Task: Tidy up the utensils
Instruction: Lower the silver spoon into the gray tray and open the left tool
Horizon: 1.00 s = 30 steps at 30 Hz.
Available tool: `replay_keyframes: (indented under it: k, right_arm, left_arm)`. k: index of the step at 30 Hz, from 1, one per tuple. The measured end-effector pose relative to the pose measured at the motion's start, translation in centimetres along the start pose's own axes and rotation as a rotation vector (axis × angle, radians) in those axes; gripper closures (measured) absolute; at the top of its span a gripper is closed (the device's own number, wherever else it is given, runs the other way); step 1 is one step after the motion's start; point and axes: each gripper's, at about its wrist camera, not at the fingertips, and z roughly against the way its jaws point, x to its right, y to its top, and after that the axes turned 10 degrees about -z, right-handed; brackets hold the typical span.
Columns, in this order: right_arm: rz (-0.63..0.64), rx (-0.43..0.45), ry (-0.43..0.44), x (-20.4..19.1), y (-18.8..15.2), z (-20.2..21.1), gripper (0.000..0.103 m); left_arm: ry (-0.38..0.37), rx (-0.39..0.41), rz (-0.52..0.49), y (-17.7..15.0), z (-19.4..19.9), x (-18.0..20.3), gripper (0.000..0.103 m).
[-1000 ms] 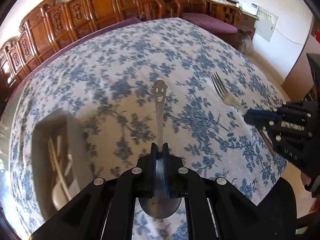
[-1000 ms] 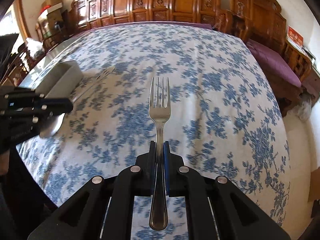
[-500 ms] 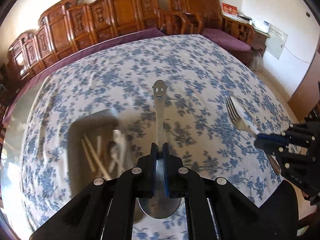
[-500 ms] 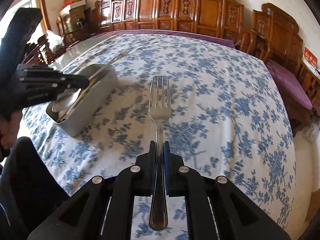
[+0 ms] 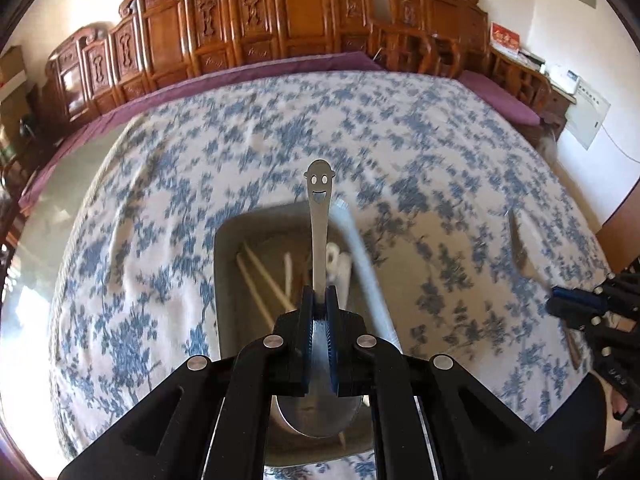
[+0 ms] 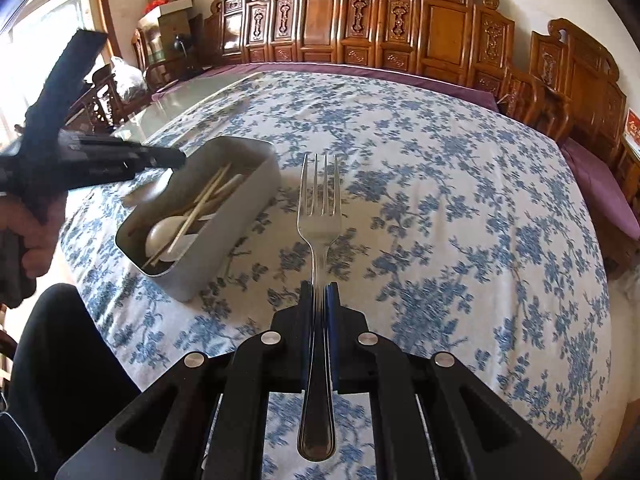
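Note:
My left gripper (image 5: 319, 296) is shut on a steel spoon (image 5: 319, 216) with a smiley-face handle end pointing away and its bowl under the jaws. It hangs directly over a grey metal utensil box (image 5: 228, 280) that holds chopsticks and white spoons. In the right wrist view my right gripper (image 6: 319, 292) is shut on a steel fork (image 6: 319, 204), tines pointing away, above the cloth to the right of the box (image 6: 240, 200). There the left gripper (image 6: 176, 157) reaches over the box's far left edge.
The table carries a blue-flowered white cloth (image 6: 460, 184), with bare glass (image 5: 60, 184) at its left end. Carved wooden chairs (image 6: 400, 20) line the far side. A person's hand (image 6: 28, 236) and dark-clothed leg (image 6: 60, 360) are at the near left.
Both grippers swung left across the table. The box went from the left wrist view's lower left corner to straight beneath the spoon, and it came closer in the right wrist view.

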Motion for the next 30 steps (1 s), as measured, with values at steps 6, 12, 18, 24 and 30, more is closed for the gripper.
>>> replay_keyframes:
  k: [6, 12, 18, 24, 30]
  right_arm:
    - [0.007, -0.022, 0.013, -0.9, 0.2, -0.9, 0.094]
    - [-0.002, -0.025, 0.007, -0.7, 0.7, -1.1, 0.094]
    - [0.006, -0.026, 0.009, -1.3, 1.1, -1.3, 0.094]
    - [0.008, -0.036, 0.025, -2.4, 1.4, -1.8, 0.094]
    - [0.024, -0.040, 0.046, -4.3, 2.3, -2.3, 0.094]
  left_arm:
    - [-0.007, -0.053, 0.032, -1.8, -2.3, -1.3, 0.098]
    - [-0.023, -0.086, 0.052, -2.5, -4.1, -1.8, 0.098]
    - [-0.023, -0.092, 0.058, -2.5, -4.7, -2.0, 0.098]
    - [-0.011, -0.080, 0.058, -2.3, -4.1, -2.4, 0.096]
    - [-0.015, -0.042, 0.069, -2.2, -2.1, -3.4, 0.090]
